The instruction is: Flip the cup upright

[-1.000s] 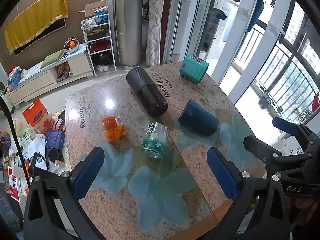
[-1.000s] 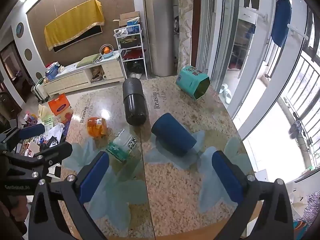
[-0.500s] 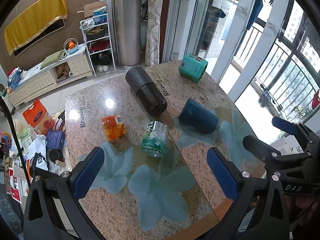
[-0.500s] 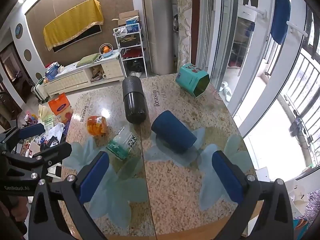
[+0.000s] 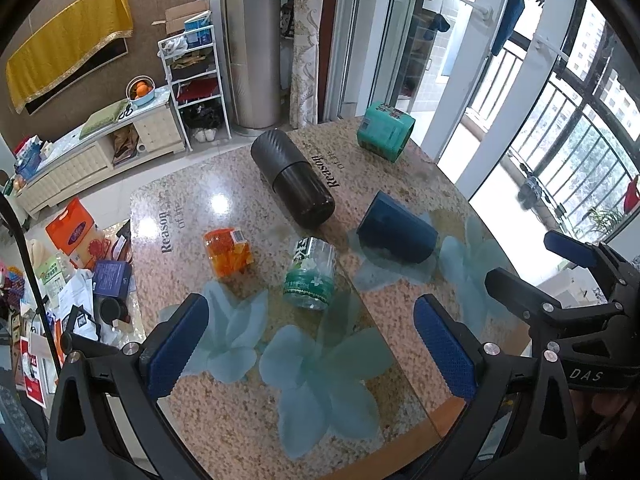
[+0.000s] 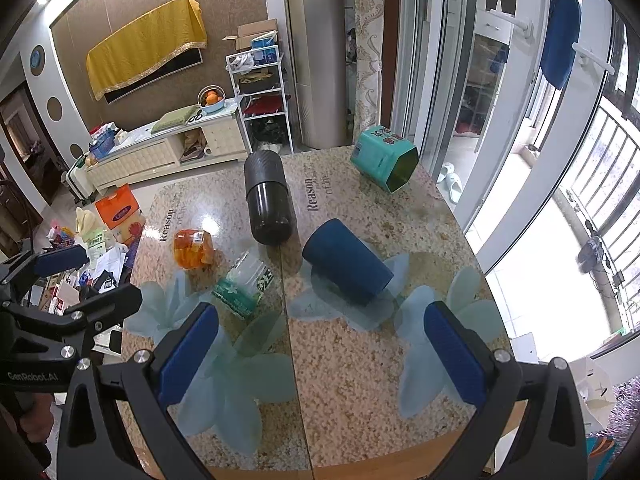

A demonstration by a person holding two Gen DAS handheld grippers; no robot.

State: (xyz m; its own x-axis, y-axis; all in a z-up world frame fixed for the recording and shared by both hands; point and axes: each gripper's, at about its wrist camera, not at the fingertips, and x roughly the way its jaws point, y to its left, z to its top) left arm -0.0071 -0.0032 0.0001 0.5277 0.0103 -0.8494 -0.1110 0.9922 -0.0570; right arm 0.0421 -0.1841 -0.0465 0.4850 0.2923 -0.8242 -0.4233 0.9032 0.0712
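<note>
You get bright daylight from the balcony windows (image 6: 592,184), glare on the table (image 5: 218,202), fisheye-bent edges.

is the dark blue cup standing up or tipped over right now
Tipped over. The dark blue cup lies on its side on the table, its round wall resting on the top, untouched by either tongs.

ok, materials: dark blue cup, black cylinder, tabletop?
Dark blue cup lying on its side: matte, no glare, uniformly opaque; probably plastic or coated ceramic, can't tell which. Large black two-part cylinder: far half finely textured like a weave pattern, near half smooth with soft sheen; likely plastic or coated metal. Speckled tabletop: polished stone look, glossy with a lamp reflection and printed flowers.
</note>
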